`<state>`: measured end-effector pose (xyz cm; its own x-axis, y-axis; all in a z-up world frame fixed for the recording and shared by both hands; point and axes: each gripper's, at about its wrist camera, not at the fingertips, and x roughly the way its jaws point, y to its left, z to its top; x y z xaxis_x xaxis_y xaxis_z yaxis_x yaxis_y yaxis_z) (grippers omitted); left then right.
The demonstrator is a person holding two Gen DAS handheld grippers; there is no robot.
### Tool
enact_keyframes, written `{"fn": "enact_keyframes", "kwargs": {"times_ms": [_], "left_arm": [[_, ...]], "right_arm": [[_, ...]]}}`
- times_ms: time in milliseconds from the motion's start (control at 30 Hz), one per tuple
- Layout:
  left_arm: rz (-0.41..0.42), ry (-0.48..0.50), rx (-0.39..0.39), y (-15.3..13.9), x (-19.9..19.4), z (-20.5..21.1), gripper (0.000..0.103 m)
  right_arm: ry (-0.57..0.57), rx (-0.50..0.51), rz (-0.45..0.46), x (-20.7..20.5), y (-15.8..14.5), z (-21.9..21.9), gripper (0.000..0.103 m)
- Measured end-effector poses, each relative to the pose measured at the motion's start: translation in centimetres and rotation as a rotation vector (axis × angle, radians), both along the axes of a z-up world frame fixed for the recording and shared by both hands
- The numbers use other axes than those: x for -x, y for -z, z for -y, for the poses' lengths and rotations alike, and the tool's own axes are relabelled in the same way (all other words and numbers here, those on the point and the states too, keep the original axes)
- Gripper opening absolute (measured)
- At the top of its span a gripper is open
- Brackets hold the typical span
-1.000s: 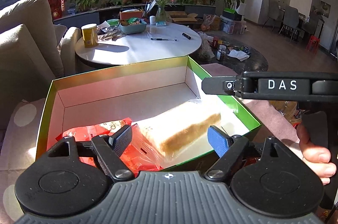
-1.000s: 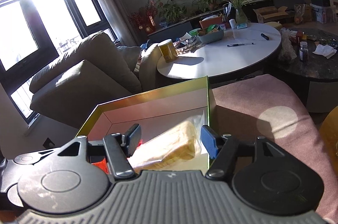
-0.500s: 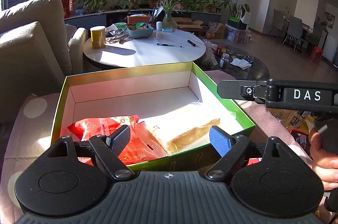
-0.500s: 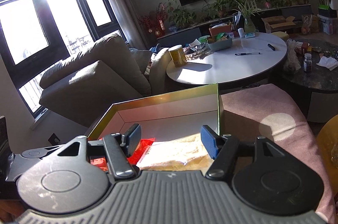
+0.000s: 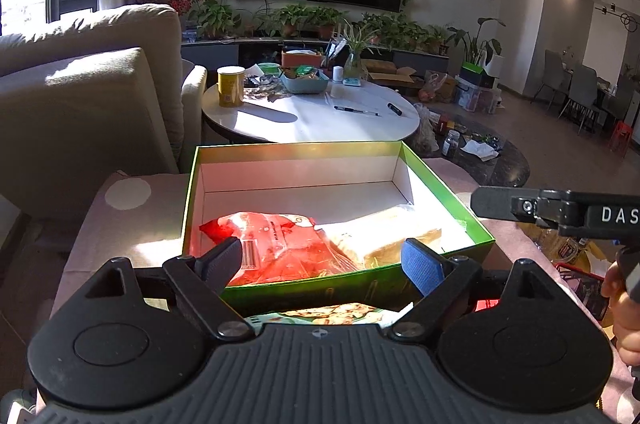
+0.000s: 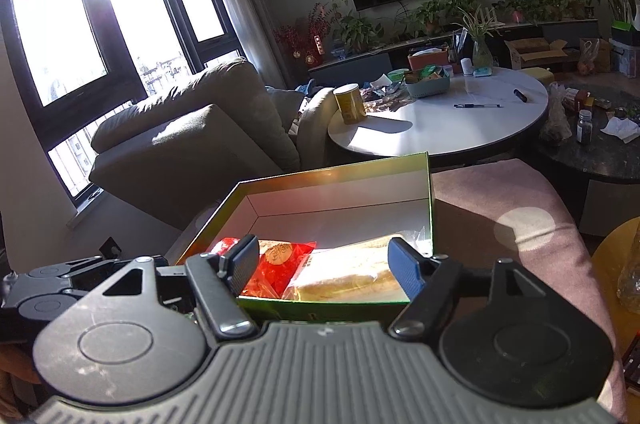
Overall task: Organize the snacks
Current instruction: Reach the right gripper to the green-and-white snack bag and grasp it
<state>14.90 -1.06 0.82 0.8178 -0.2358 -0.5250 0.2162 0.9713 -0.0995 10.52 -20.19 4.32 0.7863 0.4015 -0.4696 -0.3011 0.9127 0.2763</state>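
Note:
A green box with a white inside stands open on a pink cloth. In it lie a red snack bag and, to its right, a bread loaf in clear wrap. My left gripper hovers short of the box's near wall, its jaws opening with nothing between them. From the right wrist, the red bag and the loaf lie inside the box. My right gripper is also back from the near wall, jaws opening and empty. It shows at the right of the left view.
A cracker packet lies under my left gripper, before the box. Beyond the box stands a round white table with a yellow tin, a basket and pens. A beige sofa is left, a dark low table right.
Both grippers pulled back and up from the box. The loaf, earlier between the right fingers, now lies in the box beside the red bag. Both pairs of jaws stand wider.

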Motion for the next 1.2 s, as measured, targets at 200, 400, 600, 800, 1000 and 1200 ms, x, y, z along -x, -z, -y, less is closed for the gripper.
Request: {"fn": "enact_keyframes", "kwargs": {"times_ms": [200, 400, 600, 800, 1000, 1200], "left_arm": [[0.001, -0.050, 0.008, 0.3, 1.3, -1.9, 0.086], [-0.022, -0.048, 0.012, 2.0, 2.9, -3.9, 0.086], [-0.058, -0.016, -0.016, 4.5, 3.5, -5.1, 0.086], [-0.025, 0.032, -0.029, 5.3, 2.8, -5.0, 0.085], [-0.038, 0.071, 0.000, 6.5, 1.9, -5.3, 0.085], [-0.031, 0.092, -0.023, 7.2, 0.6, -4.8, 0.085]], "right_arm": [[-0.013, 0.032, -0.009, 1.4, 0.3, -1.2, 0.062], [-0.099, 0.080, -0.009, 2.5, 1.4, -3.2, 0.062], [-0.150, 0.098, -0.090, 2.3, 3.8, -5.1, 0.062], [-0.170, 0.104, -0.136, 1.4, 4.9, -6.7, 0.062], [-0.172, 0.120, -0.154, 0.6, 5.6, -7.3, 0.062], [-0.170, 0.106, -0.165, -0.3, 6.1, -7.5, 0.062]]}}
